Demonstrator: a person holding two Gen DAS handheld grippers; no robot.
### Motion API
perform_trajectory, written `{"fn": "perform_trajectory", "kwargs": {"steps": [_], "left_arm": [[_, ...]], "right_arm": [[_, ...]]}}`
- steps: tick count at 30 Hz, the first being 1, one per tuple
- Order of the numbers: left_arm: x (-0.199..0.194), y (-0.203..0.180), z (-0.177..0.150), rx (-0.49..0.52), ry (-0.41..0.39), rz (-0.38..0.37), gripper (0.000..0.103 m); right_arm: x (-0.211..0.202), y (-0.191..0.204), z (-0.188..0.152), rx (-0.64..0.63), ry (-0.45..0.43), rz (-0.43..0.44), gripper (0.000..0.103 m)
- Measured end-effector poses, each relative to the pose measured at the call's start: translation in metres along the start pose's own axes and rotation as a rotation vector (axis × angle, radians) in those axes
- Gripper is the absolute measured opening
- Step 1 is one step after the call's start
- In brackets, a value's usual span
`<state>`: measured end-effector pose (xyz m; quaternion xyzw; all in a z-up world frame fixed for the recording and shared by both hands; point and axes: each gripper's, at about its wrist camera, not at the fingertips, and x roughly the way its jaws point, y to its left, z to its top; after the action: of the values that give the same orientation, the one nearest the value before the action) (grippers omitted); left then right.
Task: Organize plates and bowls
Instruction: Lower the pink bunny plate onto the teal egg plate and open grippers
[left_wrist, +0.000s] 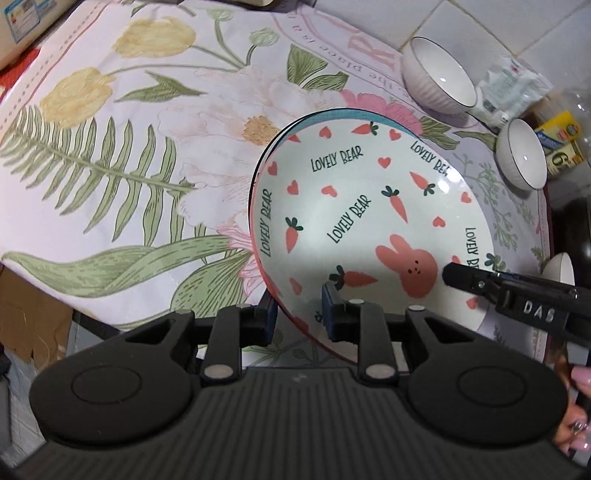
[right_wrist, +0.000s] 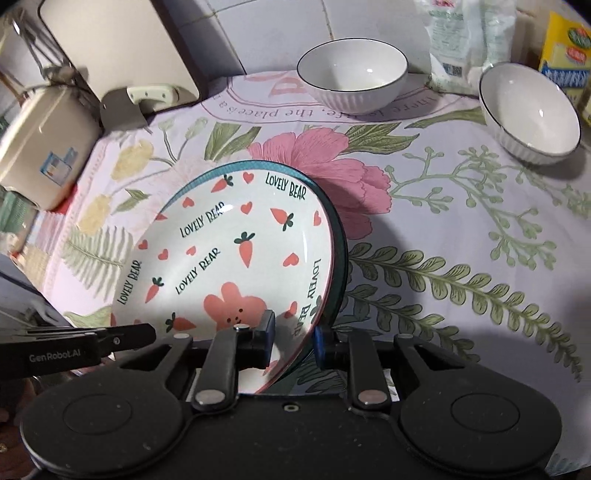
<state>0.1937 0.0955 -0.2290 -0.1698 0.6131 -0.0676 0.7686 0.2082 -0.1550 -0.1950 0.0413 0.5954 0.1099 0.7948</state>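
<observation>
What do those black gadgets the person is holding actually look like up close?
Both are matte black plastic. The left gripper and the right gripper each have two round discs on a ribbed base, hinged links with silver rivets, and blue pads on the fingers. Seen from the side, one reads "GenRobot.AI", the other raised letters "DAS". The person's hand has pink nails and a ring.
</observation>
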Motion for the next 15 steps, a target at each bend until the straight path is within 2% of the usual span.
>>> {"fn": "perform_trajectory", "kwargs": {"steps": [6,8,13,15], "left_arm": [[0.007,-0.007,0.002,-0.011,0.027,0.047,0.023],[0.010,-0.010,0.001,-0.001,0.031,0.068,0.023],[0.010,-0.016,0.001,0.024,0.027,0.101,0.024],[0.008,-0.021,0.001,0.053,0.026,0.139,0.024]], "right_arm": [[0.007,0.023,0.005,-0.156,0.022,-0.174,0.036],[0.010,0.022,0.005,-0.161,0.015,-0.190,0.036],[0.006,0.018,0.003,-0.149,-0.028,-0.165,0.036],[0.001,0.017,0.000,-0.138,-0.065,-0.152,0.036]]}}
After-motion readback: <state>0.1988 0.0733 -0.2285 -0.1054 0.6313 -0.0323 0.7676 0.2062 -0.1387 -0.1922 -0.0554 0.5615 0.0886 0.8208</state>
